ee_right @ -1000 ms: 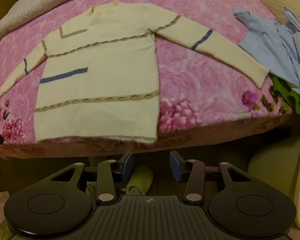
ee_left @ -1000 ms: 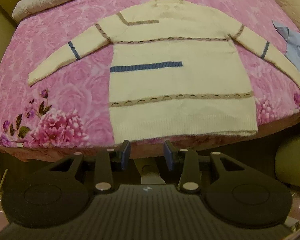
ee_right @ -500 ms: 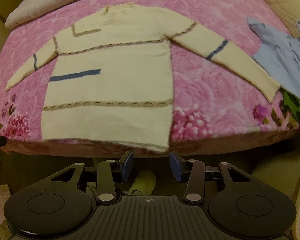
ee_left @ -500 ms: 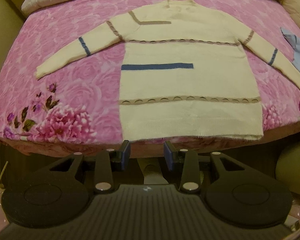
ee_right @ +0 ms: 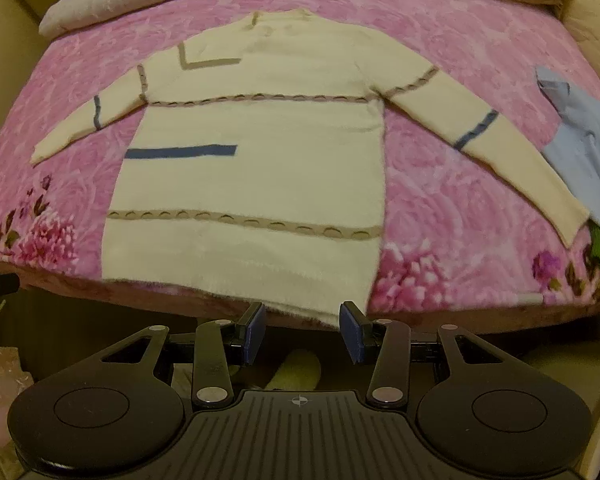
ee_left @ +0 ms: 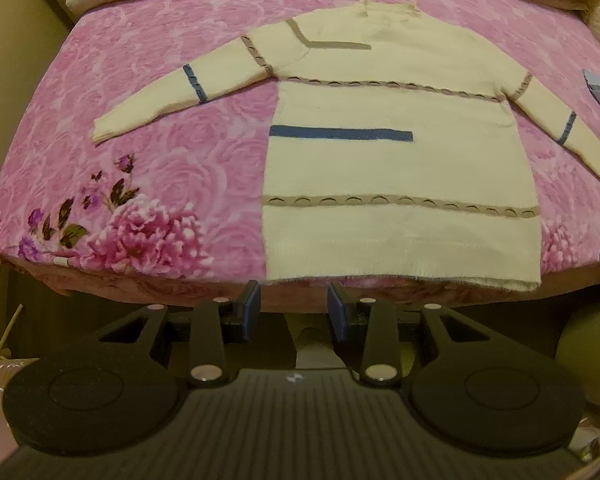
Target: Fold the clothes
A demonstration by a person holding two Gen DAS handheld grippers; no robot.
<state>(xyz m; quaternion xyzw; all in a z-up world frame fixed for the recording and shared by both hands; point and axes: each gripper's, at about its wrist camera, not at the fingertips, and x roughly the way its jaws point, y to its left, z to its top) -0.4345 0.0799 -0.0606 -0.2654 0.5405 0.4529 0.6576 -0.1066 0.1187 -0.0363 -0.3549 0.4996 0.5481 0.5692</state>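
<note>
A cream sweater (ee_left: 400,168) with blue and tan stripes is lying flat, sleeves spread, on the pink bedspread (ee_left: 160,152); the left gripper (ee_left: 294,310) and right gripper (ee_right: 303,330) are hanging spread, gripping nothing.

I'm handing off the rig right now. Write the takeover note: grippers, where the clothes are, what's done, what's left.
Left gripper: open, empty, just short of the hem.
Right gripper: open, empty, by the hem's right corner.
Cream knit sweater with blue and tan stripes: flat on the pink floral bedspread, sleeves spread.
Light blue shirt: bunched at the right edge, partly under a sleeve cuff.
Done: sweater laid out.
Left: every fold, then the shirt.
</note>
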